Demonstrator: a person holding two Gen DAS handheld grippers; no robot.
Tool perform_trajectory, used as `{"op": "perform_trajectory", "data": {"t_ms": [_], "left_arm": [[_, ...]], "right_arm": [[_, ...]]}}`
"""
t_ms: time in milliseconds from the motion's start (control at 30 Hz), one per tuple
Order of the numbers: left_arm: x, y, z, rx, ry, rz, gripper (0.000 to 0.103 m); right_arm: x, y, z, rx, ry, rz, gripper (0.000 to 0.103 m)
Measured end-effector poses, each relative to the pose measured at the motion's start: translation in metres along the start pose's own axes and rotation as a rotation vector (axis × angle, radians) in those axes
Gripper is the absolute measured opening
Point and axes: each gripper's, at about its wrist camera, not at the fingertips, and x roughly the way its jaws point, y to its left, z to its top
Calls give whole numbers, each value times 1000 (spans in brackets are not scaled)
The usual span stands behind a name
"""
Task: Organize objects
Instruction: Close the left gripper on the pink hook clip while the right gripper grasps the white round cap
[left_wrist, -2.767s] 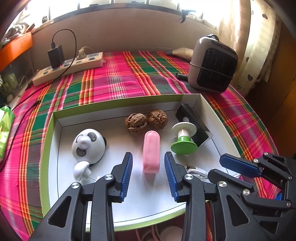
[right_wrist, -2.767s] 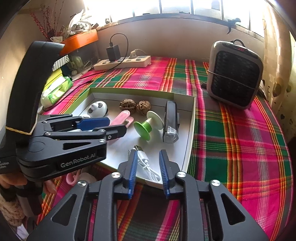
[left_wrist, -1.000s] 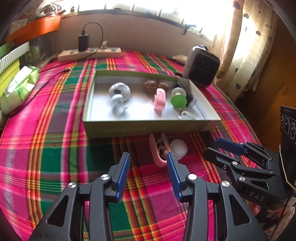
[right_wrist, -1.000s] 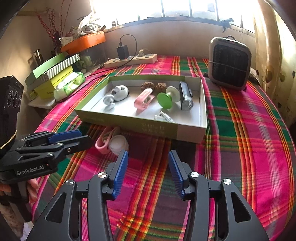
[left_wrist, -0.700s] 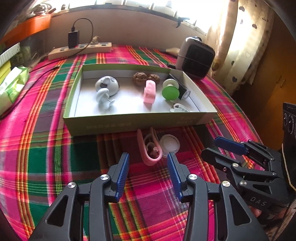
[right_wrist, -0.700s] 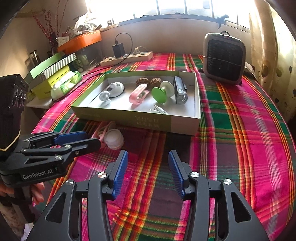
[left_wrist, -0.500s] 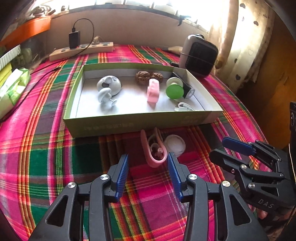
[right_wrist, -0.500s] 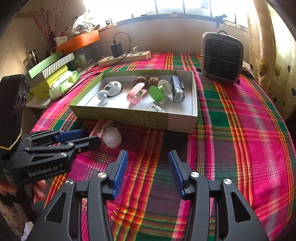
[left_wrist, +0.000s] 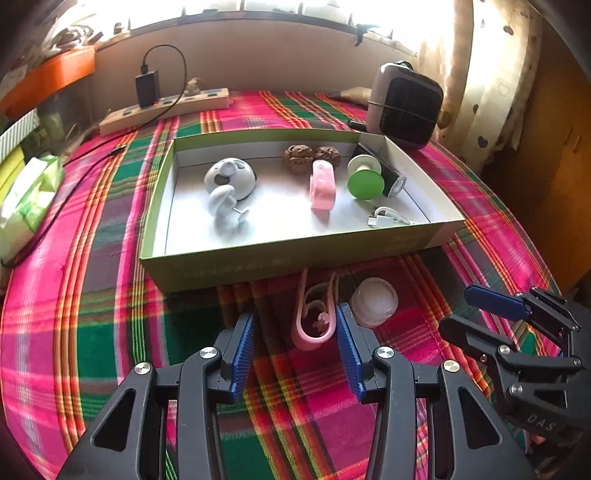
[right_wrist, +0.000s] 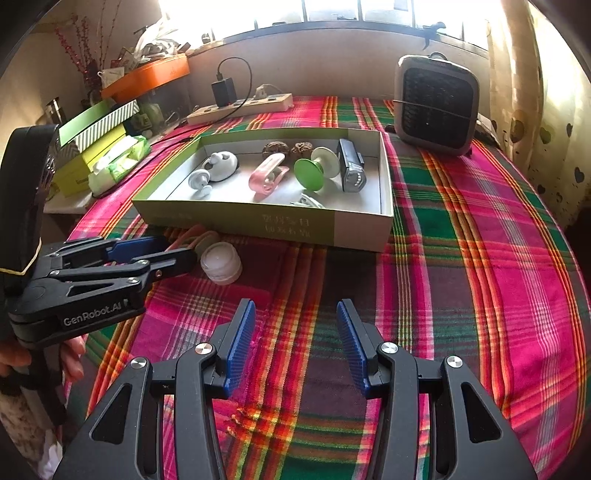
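Right now the pink clip (left_wrist: 314, 314) lies on the plaid surface (left_wrist: 110, 332) outside the box (left_wrist: 236, 264), just ahead of the left claw (left_wrist: 293, 354), its rounded end reaching between the blue pads (left_wrist: 242, 350) but nearer the right-hand one. That claw is open and grips nothing. A white cap (left_wrist: 373, 302) sits just right of the clip, close to the claw's right finger. Beyond both runs the box's near wall, and inside are another pink clip (left_wrist: 322, 184), a green spool (left_wrist: 364, 179), two walnuts (left_wrist: 312, 157), a white cable (left_wrist: 386, 218) and a panda toy (left_wrist: 231, 177). The right claw (right_wrist: 295, 349) hangs open too, over bare cloth well right of the cap, holding nothing.

Likely the clip goes into the box next. The risk is the off-centre line-up: closing from here, the right pad could meet the clip first and push it sideways, or catch only one thin arm so it twists loose on the lift. The cap is near enough to be nudged away. Carried low, the clip could strike the box wall.
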Motion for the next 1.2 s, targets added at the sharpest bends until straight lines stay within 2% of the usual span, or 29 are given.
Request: {"op": "perform_trajectory", "data": {"t_ms": [233, 367, 467, 867, 1200], "left_arm": [[1, 1, 1, 19, 2, -4, 39], [0, 3, -1, 11, -4, -19, 26], [-2, 6, -3, 6, -7, -20, 20], [-16, 25, -18, -46, -20, -24, 20], [-18, 30, -22, -63, -24, -25, 21]], "right_arm": [[1, 8, -1, 17, -1, -13, 47], [3, 15, 0, 13, 5, -19, 47], [2, 20, 0, 1, 4, -24, 47], [10, 39, 7, -24, 5, -31, 47], [28, 48, 18, -57, 9, -2, 47]]}}
